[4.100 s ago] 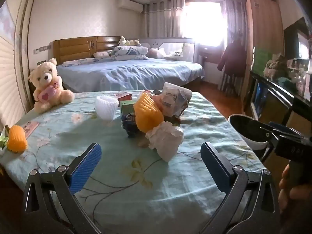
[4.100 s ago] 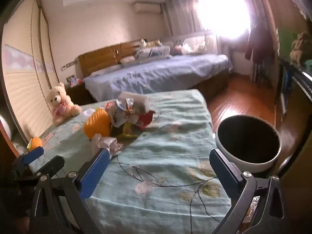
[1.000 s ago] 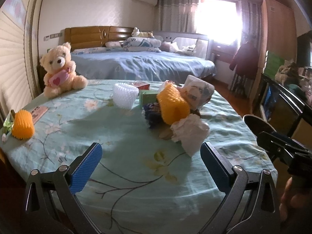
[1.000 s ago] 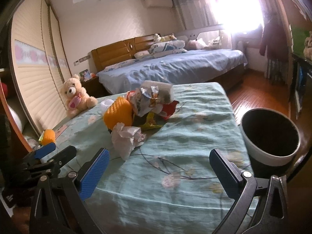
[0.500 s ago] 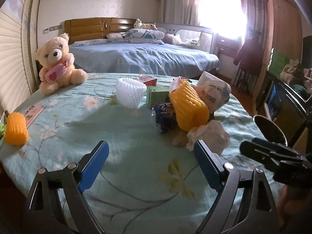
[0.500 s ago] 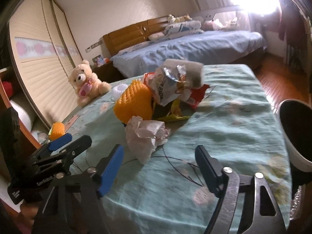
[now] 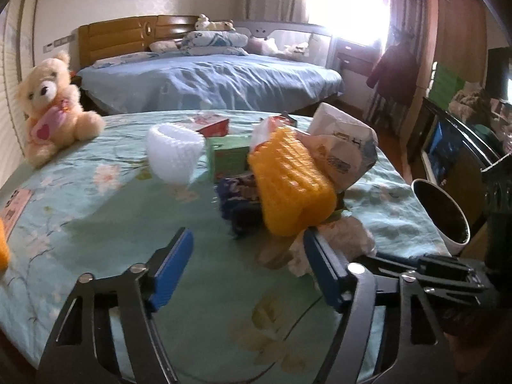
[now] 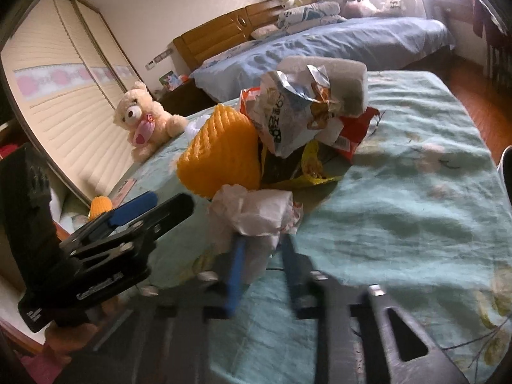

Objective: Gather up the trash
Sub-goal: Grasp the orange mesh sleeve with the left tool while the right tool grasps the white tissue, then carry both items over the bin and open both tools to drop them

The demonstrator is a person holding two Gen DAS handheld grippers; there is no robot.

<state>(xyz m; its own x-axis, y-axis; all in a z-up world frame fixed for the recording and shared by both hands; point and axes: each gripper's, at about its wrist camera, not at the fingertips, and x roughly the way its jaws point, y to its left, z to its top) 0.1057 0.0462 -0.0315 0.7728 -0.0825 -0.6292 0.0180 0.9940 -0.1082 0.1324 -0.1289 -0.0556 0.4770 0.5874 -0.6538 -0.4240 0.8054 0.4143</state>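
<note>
A pile of trash sits mid-table: an orange foam net [image 7: 289, 188] [image 8: 220, 156], a crumpled snack bag [image 7: 342, 150] [image 8: 297, 108], a dark blue wrapper [image 7: 238, 198], a white foam net [image 7: 174, 153] and a crumpled white tissue [image 8: 256, 211] [image 7: 342, 240]. My right gripper [image 8: 262, 246] has its blue fingers closed in on the tissue's lower part. My left gripper [image 7: 246, 249] is open and empty, just short of the pile, its right finger beside the tissue.
A round bin [image 7: 441, 214] with a dark inside stands off the table's right edge. A teddy bear [image 7: 51, 102] sits at the table's far left. Another orange net [image 8: 100, 206] lies at the near left edge. A bed [image 7: 208, 76] stands behind.
Both grippers have moved forward to the pile. The right gripper has closed from wide open onto the white tissue. The left gripper has narrowed a little but stays open.
</note>
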